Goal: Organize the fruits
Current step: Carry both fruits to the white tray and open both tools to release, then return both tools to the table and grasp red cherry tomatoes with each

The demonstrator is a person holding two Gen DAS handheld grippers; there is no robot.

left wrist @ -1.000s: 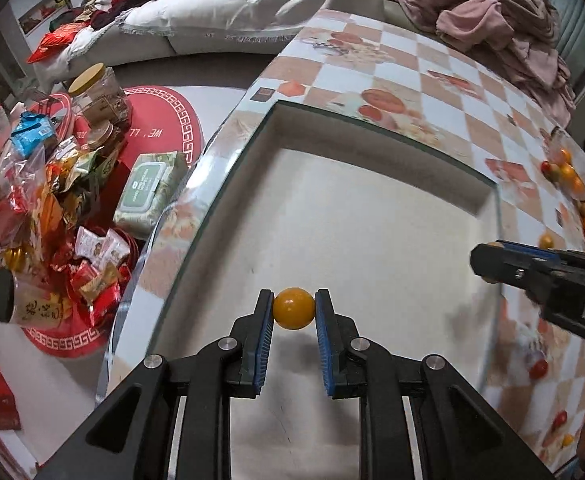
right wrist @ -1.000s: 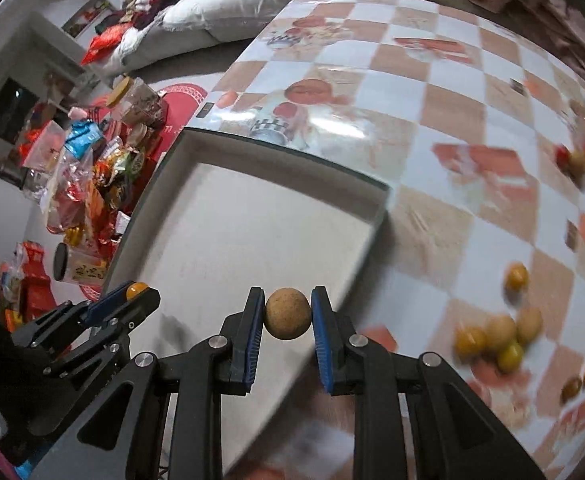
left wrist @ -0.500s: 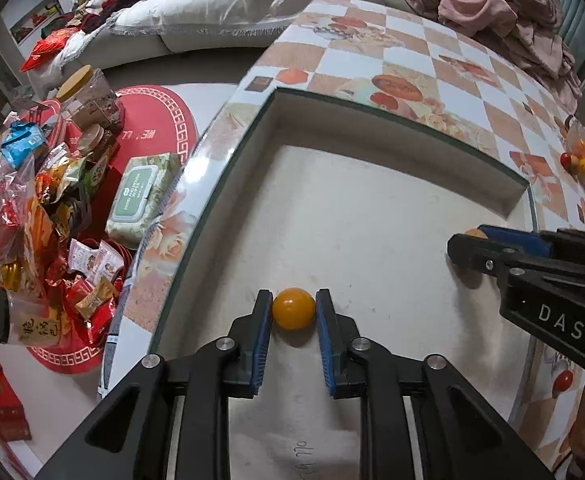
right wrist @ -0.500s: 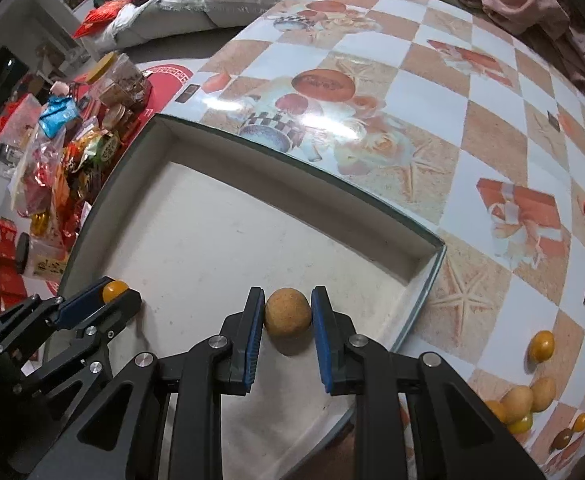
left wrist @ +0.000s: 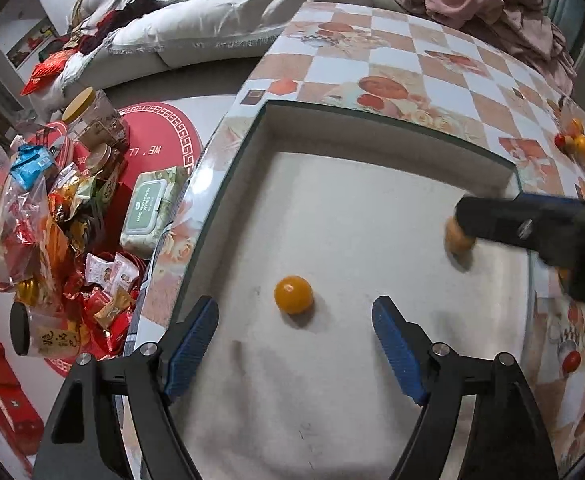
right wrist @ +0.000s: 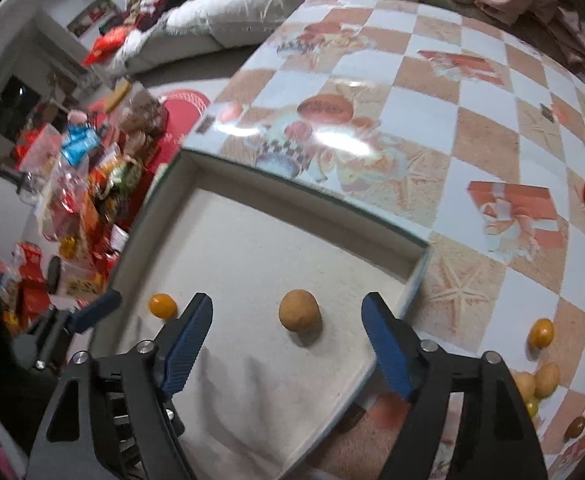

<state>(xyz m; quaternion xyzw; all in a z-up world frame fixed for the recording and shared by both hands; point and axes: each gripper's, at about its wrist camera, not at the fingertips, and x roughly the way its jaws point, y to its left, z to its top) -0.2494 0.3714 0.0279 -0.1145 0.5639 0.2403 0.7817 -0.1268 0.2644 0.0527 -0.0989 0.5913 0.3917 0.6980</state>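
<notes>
While both grippers point steeply down into the shallow white tray (left wrist: 372,128), their jaws are opening and each fruit lies free on the tray floor. Floor clutter of snack packets (left wrist: 52,240) lies beyond the table's left edge. The tray's left wall runs just beside that edge. The left gripper (left wrist: 294,330) stands released, its blue pads well clear of the orange fruit (left wrist: 293,294) between them, bare tray floor on both sides. Further right, the right gripper (right wrist: 288,330) is likewise released around the brown fruit (right wrist: 299,311), which sits near the tray's right wall. Past that wall lies open checkered tablecloth (right wrist: 412,120), with loose small fruits (right wrist: 540,376) scattered toward the right edge.
</notes>
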